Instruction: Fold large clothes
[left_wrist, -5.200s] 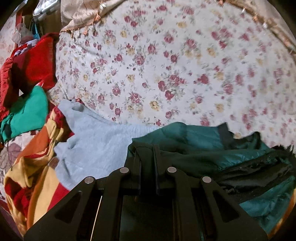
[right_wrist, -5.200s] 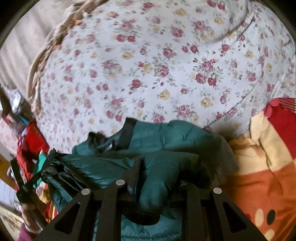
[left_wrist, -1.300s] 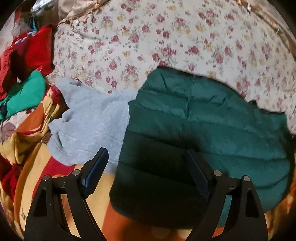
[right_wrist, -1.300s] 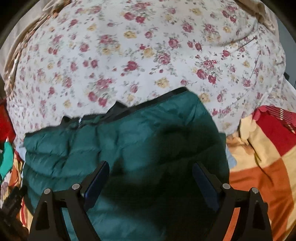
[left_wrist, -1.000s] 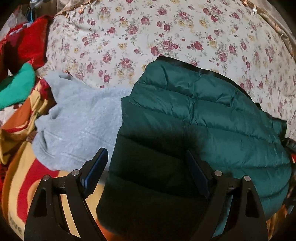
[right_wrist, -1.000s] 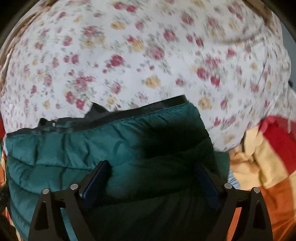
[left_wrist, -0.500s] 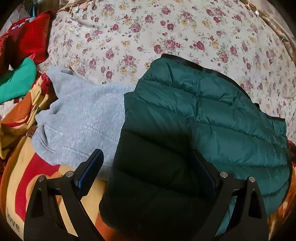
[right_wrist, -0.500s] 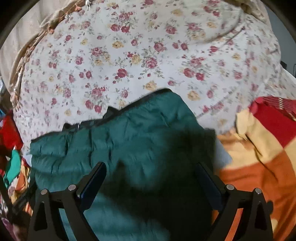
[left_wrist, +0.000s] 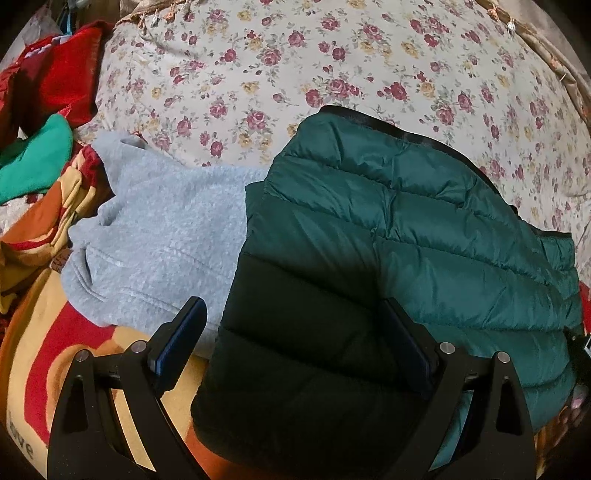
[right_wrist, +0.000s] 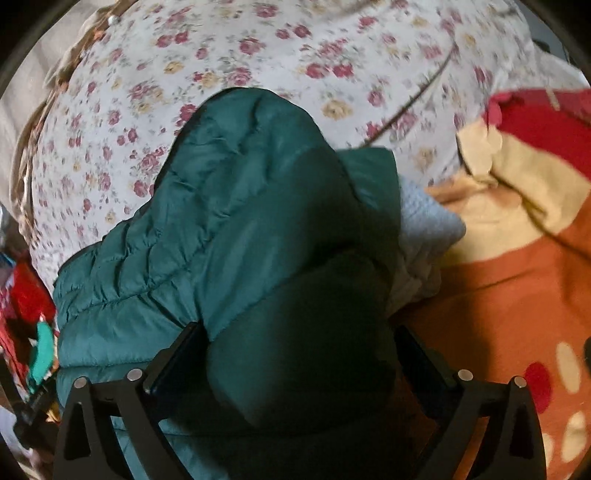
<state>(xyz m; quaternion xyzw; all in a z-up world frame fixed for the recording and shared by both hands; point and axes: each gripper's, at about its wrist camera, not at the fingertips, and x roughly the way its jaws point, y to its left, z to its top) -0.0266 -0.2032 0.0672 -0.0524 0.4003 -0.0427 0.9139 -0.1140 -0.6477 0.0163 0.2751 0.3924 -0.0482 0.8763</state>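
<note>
Green puffer jacket (left_wrist: 406, 229) lies apparently folded; left tool (left_wrist: 291, 332) and right tool (right_wrist: 299, 354) gape, released

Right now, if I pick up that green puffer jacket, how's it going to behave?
The green puffer jacket is likely floppy: it drapes over the grey fleece. Its quilted, puffy panels suggest it's light and may spring open. The sheen hints at slippery fabric.
</note>
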